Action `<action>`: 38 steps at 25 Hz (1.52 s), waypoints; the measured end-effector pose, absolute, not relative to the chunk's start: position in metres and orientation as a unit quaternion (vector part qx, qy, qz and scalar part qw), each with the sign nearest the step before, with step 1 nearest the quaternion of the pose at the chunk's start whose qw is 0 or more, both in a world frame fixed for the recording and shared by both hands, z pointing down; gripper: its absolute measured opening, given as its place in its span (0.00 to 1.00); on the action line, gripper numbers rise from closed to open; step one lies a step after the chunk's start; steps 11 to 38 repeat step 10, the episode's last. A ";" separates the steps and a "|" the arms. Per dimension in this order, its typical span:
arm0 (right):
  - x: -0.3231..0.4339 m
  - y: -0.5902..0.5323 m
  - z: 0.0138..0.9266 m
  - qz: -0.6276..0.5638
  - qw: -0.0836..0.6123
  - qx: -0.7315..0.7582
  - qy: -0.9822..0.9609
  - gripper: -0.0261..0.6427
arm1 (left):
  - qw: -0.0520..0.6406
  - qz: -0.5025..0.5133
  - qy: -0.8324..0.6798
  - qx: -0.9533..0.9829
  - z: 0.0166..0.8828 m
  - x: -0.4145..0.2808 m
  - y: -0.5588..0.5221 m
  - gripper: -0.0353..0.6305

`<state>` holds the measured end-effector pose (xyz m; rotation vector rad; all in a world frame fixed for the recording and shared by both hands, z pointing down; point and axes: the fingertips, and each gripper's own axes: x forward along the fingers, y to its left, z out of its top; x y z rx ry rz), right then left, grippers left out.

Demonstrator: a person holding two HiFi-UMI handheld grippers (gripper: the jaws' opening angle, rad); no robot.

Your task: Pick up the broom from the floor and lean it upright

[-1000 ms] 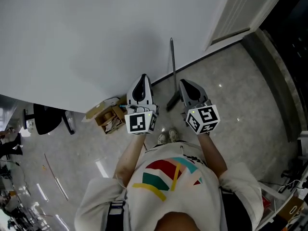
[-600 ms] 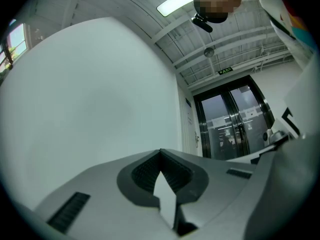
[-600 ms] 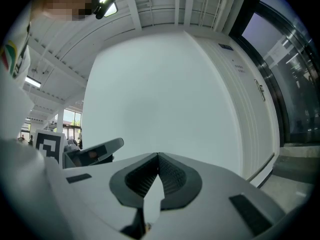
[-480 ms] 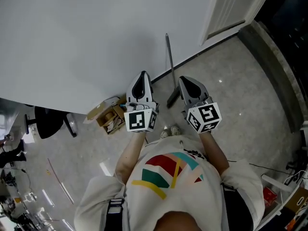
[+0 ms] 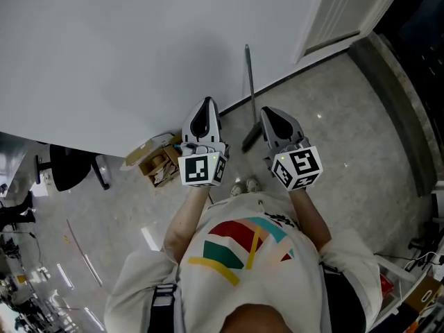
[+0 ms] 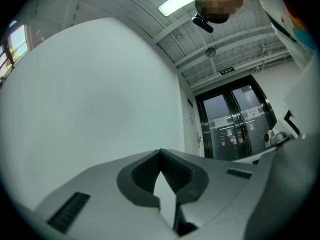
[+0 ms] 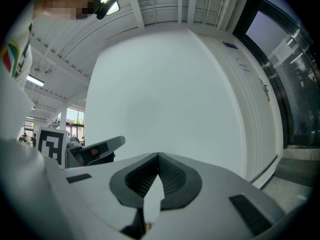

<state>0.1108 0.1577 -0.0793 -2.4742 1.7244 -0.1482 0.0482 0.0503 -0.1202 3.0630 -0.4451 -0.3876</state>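
Observation:
The broom stands upright, leaning on the white wall point(image 5: 139, 47). Its thin grey handle point(image 5: 248, 75) runs up the wall and its dark head point(image 5: 251, 139) rests on the floor at the wall's foot. My left gripper point(image 5: 203, 107) is held level to the left of the broom head, apart from it, shut and empty. To the right of the head, my right gripper point(image 5: 270, 114) is also shut with nothing in it. In the gripper views the left gripper point(image 6: 161, 152) and the right gripper point(image 7: 158, 155) both face the bare wall with their tips together; no broom shows there.
An open cardboard box point(image 5: 156, 164) of clutter sits at the wall's foot on the left, with a black chair point(image 5: 66, 171) further left. A white panelled door point(image 5: 340, 12) is at the upper right. Glass doors point(image 6: 235, 126) show in the left gripper view. The person's shoes point(image 5: 244, 186) are just below the grippers.
The head view shifts slightly. The broom stays leaning on the wall, and both grippers remain shut and empty in nearly the same place.

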 end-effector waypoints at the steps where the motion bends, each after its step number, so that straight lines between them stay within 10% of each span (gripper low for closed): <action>1: 0.112 0.157 -0.079 -0.049 0.061 -0.818 0.569 0.06 | 0.013 -0.124 -0.143 0.982 -0.120 0.048 0.049 0.12; 38: 0.131 0.159 -0.073 -0.051 0.066 -0.826 0.558 0.06 | 0.016 -0.128 -0.147 0.981 -0.119 0.060 0.040 0.12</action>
